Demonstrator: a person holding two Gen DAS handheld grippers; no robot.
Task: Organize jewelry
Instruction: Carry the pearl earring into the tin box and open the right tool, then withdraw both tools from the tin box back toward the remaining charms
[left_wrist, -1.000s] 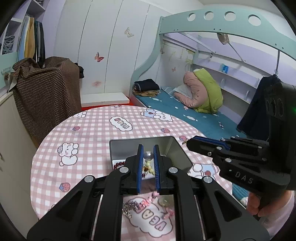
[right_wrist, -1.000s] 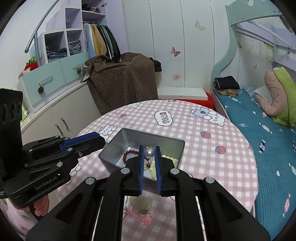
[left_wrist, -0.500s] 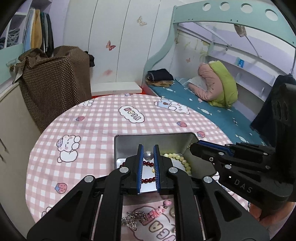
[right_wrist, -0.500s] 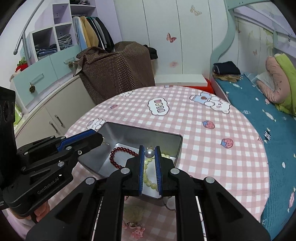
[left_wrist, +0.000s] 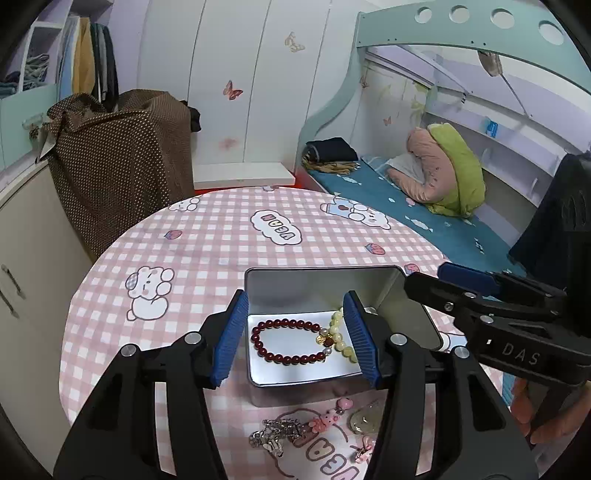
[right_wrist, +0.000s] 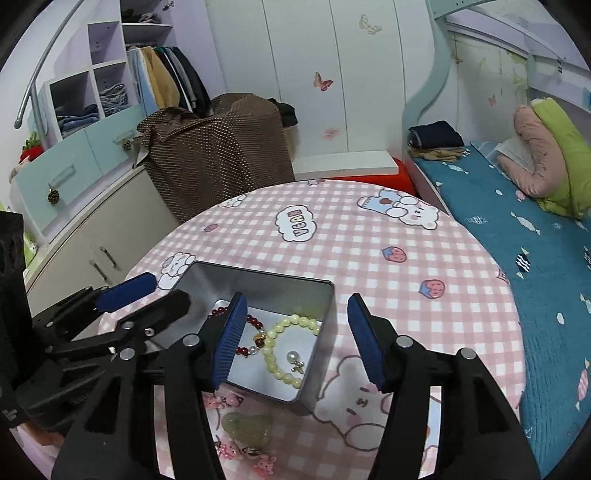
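An open metal tin (left_wrist: 317, 284) (right_wrist: 266, 284) sits on the pink checked round table. Inside lie a dark red bead bracelet (left_wrist: 284, 341) (right_wrist: 251, 321), a pale yellow bead bracelet (right_wrist: 284, 350) (left_wrist: 341, 338) and a pearl earring (right_wrist: 293, 356). My left gripper (left_wrist: 295, 338) is open and empty, hovering over the tin's near side. My right gripper (right_wrist: 297, 338) is open and empty above the tin's right part. Loose pink charms (left_wrist: 327, 419) (right_wrist: 225, 400), a silver chain (left_wrist: 275, 434) and a pale green pendant (right_wrist: 247, 428) (left_wrist: 365, 419) lie on the cloth in front of the tin.
A bed with blue sheet (right_wrist: 517, 229) is right of the table. A brown dotted cover (left_wrist: 118, 155) and cabinets (right_wrist: 92, 236) stand behind left. The table edge (left_wrist: 74, 295) curves close on the left.
Both grippers were shut, each on a pearl earring, and have opened over the tin. One pearl earring now lies in the tin. Both moved closer and lower to the tin.
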